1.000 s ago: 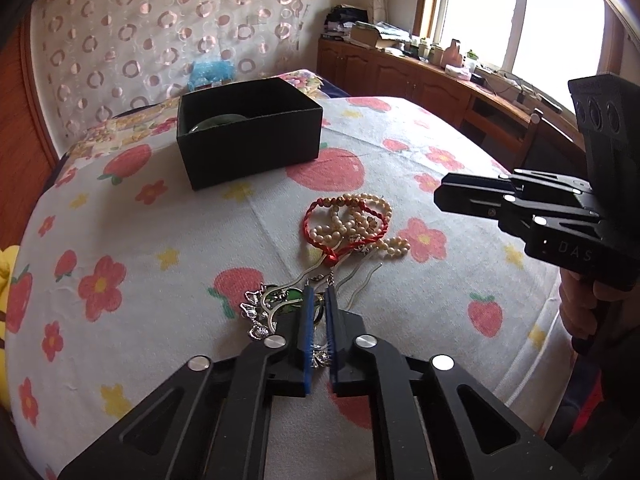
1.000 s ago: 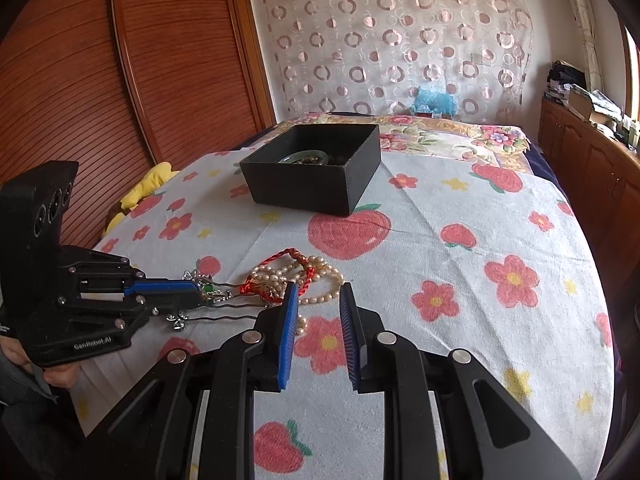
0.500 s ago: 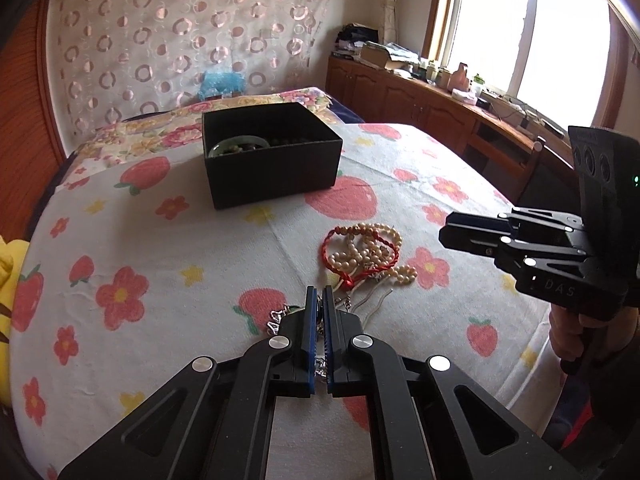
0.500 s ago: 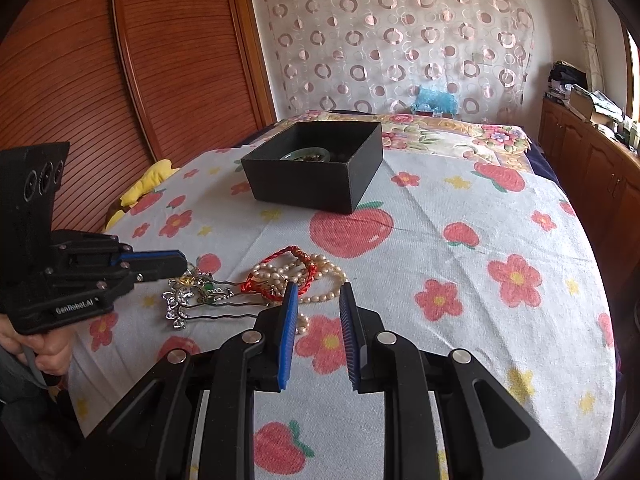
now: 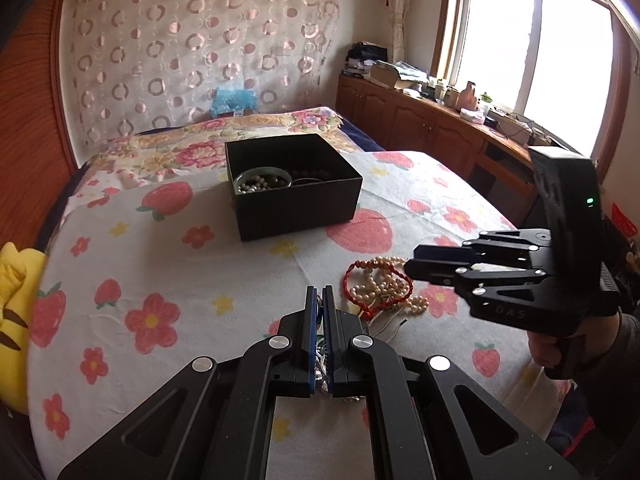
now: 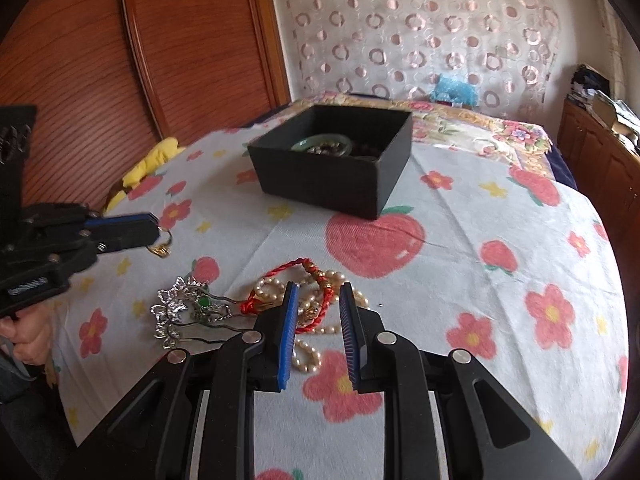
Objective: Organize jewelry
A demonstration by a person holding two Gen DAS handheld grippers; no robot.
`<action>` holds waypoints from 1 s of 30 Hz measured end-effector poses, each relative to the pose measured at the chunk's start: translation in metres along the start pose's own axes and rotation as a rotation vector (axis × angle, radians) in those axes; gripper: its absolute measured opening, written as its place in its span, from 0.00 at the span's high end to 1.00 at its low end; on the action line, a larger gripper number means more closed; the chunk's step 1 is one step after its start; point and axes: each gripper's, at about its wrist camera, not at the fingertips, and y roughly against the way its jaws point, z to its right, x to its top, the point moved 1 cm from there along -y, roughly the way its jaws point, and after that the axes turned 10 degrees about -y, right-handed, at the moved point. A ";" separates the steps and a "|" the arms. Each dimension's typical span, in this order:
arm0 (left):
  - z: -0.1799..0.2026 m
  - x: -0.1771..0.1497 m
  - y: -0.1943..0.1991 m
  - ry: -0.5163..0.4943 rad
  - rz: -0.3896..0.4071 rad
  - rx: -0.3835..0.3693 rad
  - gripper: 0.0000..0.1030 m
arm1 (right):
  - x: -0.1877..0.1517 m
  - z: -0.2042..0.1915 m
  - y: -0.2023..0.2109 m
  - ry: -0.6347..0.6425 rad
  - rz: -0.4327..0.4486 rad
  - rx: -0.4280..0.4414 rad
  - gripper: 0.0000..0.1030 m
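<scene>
Jewelry: gold ring [image 6: 161, 243] clamped at the very tip of left tongs [image 6: 154, 226], clear of the bed. Thin bite, so it may slip before reaching the black box [image 6: 332, 168] farther back. Right tongs [image 6: 318, 334] apart, empty, above tangled pearls [image 6: 308, 354], red cord [image 6: 296, 268], silver hairpin [image 6: 180, 310].

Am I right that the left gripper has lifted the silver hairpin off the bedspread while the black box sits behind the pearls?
Not quite. The silver hairpin lies on the bedspread; the right wrist view shows the left gripper shut on a small gold ring instead. The black box does sit behind the pearls.
</scene>
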 end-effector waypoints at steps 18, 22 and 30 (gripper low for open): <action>-0.001 0.001 0.004 0.002 0.014 0.002 0.98 | 0.007 0.001 -0.012 -0.017 -0.063 0.025 0.98; -0.002 0.003 0.004 0.001 0.017 0.006 0.98 | 0.015 -0.003 -0.001 -0.002 -0.021 0.019 0.98; -0.007 0.014 0.005 -0.005 0.033 0.010 0.98 | 0.034 -0.008 0.021 0.034 0.046 0.010 0.98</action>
